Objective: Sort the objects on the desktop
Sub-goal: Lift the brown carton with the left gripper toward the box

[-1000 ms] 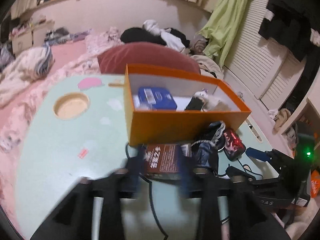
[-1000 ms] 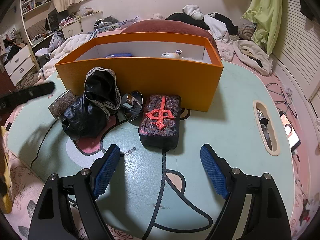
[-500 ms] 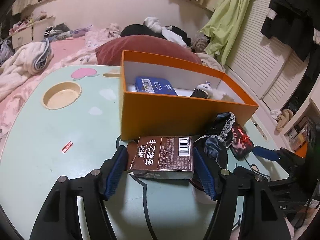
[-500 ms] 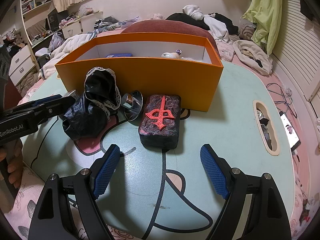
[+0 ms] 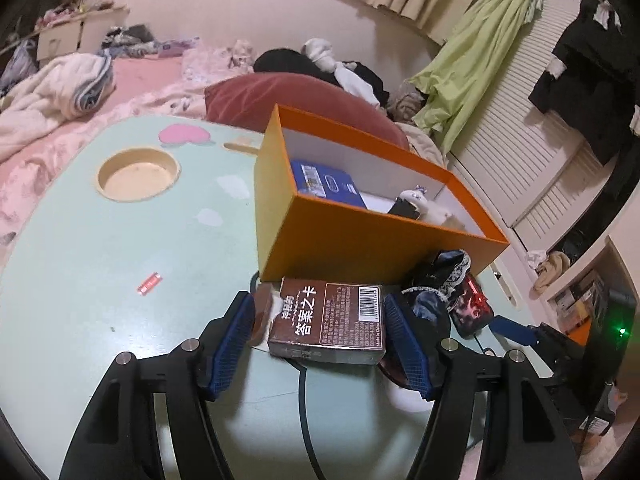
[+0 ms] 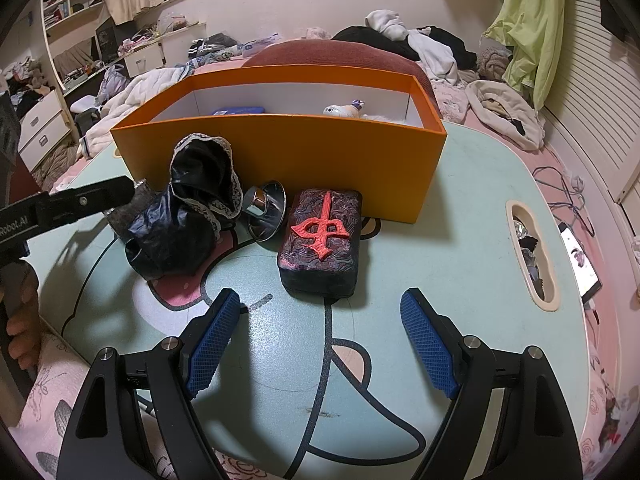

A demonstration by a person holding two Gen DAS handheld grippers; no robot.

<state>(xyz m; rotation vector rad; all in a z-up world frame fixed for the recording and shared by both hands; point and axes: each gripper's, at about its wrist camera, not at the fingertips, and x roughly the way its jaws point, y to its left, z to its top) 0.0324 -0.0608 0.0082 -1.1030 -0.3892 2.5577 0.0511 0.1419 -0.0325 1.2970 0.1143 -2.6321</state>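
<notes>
While the sorting is unfinished, four items lie outside the orange box (image 5: pixel 360 248), all along the foot of its near long wall on the table (image 5: pixel 100 280). Inside the box, a blue packet and a small white figure are already stowed.

Item 1, leftmost: the brown card box (image 5: pixel 332 320) lies flat just in front of the orange box's near left corner. Its long axis runs parallel to that wall and spans the gap between the pads. The torn flap end points at the left pad and the barcode end at the right pad. The left gripper (image 5: pixel 317 300) straddles it lengthwise. Its jaws have just been opening and stand at medium width with the card box between them. The pads sit just beside both ends, and no firm pressure is evident. Judgement: this spacing suits taking the item by its short ends before lifting it over the wall.

Item 2: a black lace-trimmed pouch (image 6: pixel 188 216) slumps against the same wall, to the right of the card box and crowding the right finger.

Item 3: a small chrome fitting (image 6: pixel 266 208) leans between the pouch and the next item, near the wall.

Item 4: the dark case with a red emblem (image 6: pixel 324 240) lies flat. Its long axis is square to the orange box's wall, with the far end almost touching it.

The right gripper (image 6: pixel 320 296) hovers on the near side of that case, well back from the orange box. Its jaws are wide and empty, apparently lined up for the case's long sides.
</notes>
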